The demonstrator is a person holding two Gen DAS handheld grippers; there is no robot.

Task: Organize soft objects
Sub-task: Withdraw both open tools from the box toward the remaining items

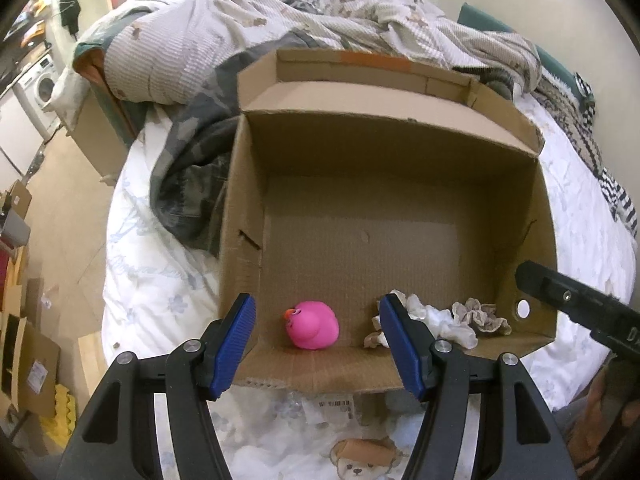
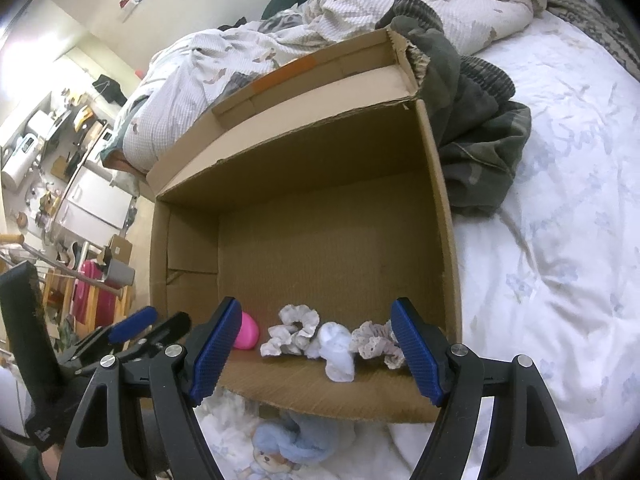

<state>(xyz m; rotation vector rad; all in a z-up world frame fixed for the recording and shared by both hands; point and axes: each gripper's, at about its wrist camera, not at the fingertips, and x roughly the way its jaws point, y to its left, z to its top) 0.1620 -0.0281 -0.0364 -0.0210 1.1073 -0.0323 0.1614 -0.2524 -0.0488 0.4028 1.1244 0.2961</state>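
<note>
Left gripper (image 1: 318, 344): fingers spread wide, empty, above box's near edge.
Pink duck (image 1: 314, 325): inside cardboard box (image 1: 400, 152), near wall; looked light, squashy; pinch its round body.
Scrunchies (image 2: 294, 330), white sock (image 2: 338, 350): floppy, bunchable.
Right gripper (image 2: 316, 354): released, empty.

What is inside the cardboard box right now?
Along the cardboard box's near wall: a pink duck toy, two frilly scrunchies and a white sock. The near flap hides nothing obvious.
</note>
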